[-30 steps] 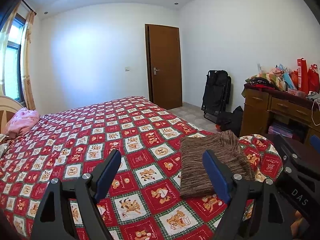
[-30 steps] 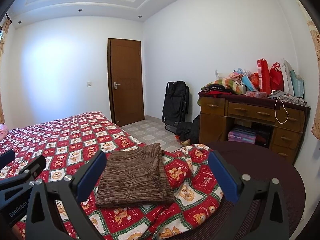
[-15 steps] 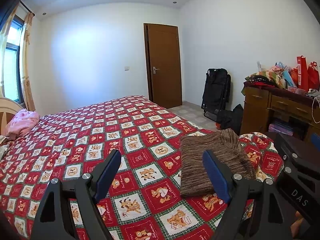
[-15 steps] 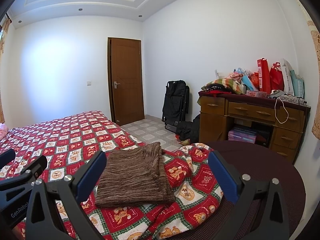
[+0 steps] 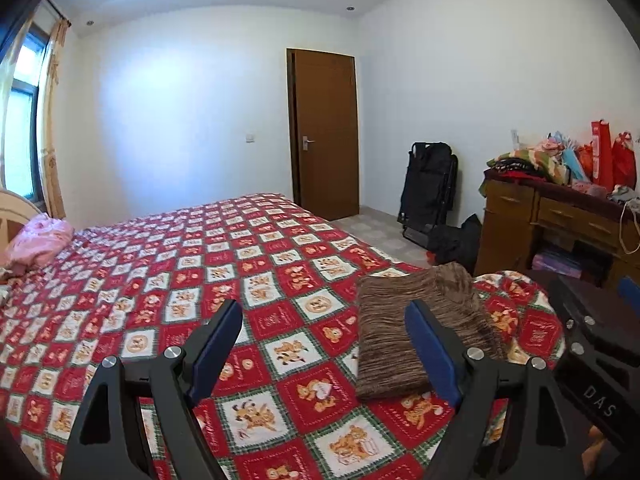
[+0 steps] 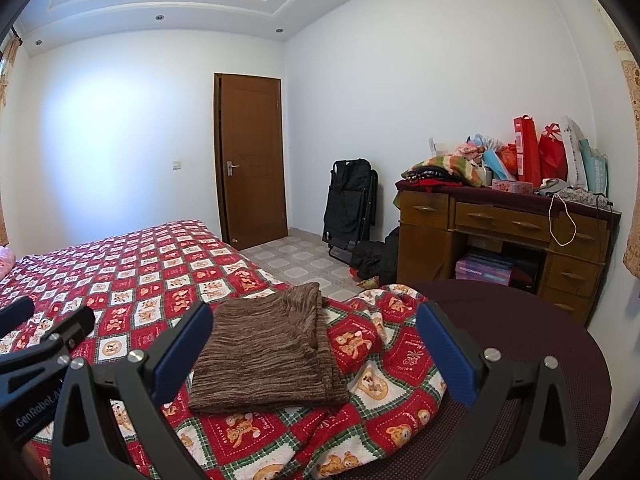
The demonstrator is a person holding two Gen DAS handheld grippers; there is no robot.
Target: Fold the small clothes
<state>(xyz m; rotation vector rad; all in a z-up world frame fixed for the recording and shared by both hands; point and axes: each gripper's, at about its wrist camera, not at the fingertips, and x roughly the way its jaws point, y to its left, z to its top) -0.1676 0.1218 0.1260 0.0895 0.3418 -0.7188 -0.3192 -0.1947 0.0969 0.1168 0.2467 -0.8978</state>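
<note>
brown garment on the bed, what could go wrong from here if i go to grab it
The brown garment already lies folded near the bunched bedspread corner, so a low pinch may catch the bedspread too. The right gripper and left gripper are both open and close together, so they might bump. A one-sided lift could undo the fold.

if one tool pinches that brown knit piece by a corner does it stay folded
Probably not: the brown knit garment looks soft and lies in loose layers, so it would likely droop and unfold. It seems light. Pushed across the bedspread, it would likely bunch rather than slide.
</note>
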